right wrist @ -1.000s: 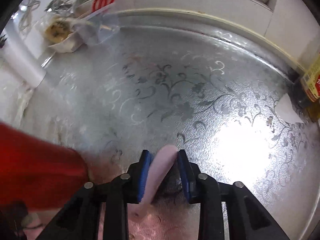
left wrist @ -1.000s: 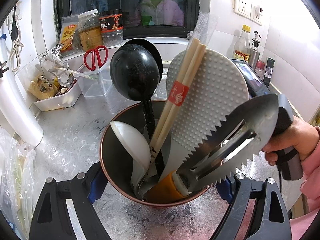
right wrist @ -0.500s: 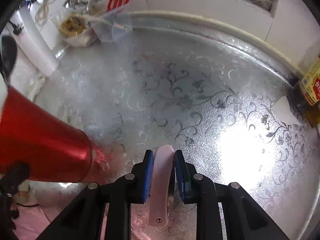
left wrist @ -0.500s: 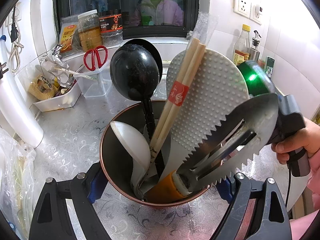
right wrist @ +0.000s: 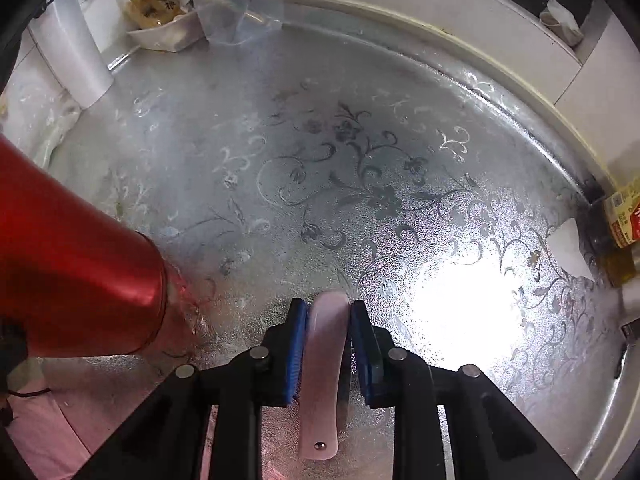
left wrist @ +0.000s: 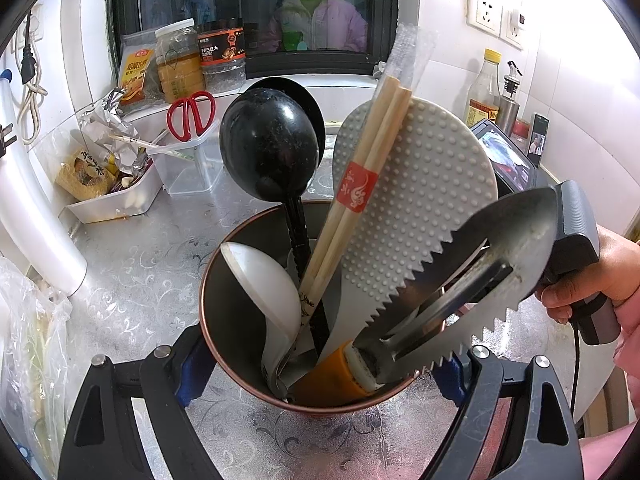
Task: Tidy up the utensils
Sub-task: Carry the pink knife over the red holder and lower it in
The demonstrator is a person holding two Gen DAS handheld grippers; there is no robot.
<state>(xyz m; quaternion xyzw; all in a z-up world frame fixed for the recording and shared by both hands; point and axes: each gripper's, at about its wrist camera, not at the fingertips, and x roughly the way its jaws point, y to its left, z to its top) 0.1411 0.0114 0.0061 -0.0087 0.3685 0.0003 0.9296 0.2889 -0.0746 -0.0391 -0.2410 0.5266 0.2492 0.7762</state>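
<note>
I am pinching the red cup (left wrist: 256, 364) between my left gripper's (left wrist: 320, 364) fingers; it is already holding a white spoon (left wrist: 264, 292), chopsticks (left wrist: 360, 184), black ladle (left wrist: 268, 144), rice paddle (left wrist: 424, 200) and serrated scraper (left wrist: 480, 276). My right gripper (right wrist: 328, 340) is pinching a pink handle (right wrist: 322, 376) above the worktop (right wrist: 360, 160), beside the cup. That piece is looking like what is left.

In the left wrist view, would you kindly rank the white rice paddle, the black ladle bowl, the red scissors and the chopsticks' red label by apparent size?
1. White rice paddle
2. Black ladle bowl
3. Red scissors and the chopsticks' red label: they look alike in size, and the scissors lie farther from the camera, so I leave them unranked.
</note>
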